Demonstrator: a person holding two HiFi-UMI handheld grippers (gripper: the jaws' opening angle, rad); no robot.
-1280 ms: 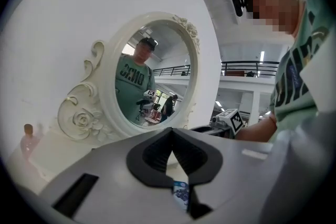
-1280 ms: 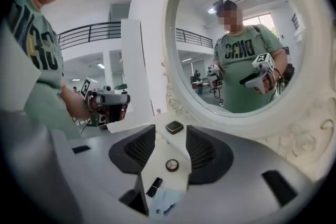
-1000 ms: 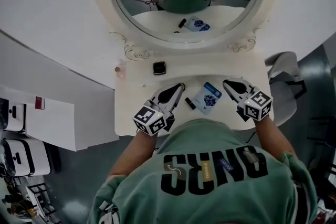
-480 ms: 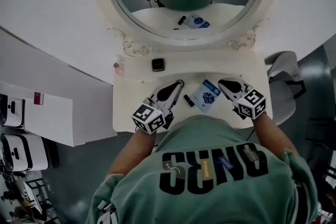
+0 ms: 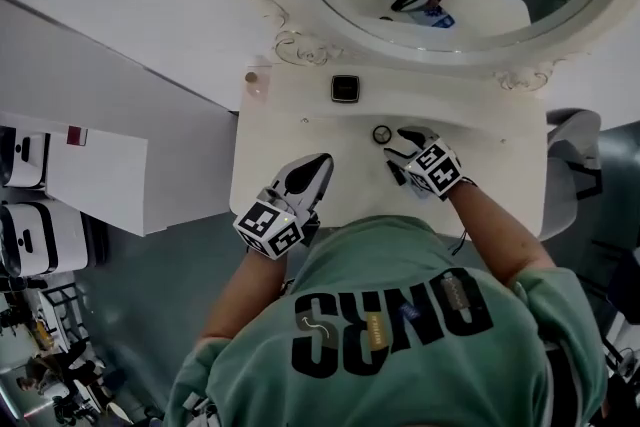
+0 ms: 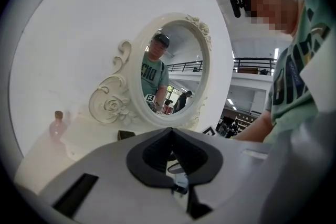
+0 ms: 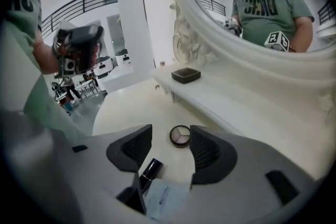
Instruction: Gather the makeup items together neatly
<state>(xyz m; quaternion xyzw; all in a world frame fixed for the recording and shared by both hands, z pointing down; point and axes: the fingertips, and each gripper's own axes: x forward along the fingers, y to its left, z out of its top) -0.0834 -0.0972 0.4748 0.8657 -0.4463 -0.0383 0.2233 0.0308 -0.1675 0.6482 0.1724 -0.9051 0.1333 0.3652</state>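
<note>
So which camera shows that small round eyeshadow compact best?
The right gripper view: the small round eyeshadow compact lies close ahead, its three shades visible. The head view shows only a tiny dark ring; the left gripper view, nothing clear.

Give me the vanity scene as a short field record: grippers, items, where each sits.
left gripper: shut, empty
right gripper: fingers opening, nothing gripped
tube: black, lying on table between right fingers
packet: flat on table beside tube, under right gripper
compact: round, on table just ahead of right gripper
box: black, on shelf below mirror
bottle: small, at shelf's left end
</note>
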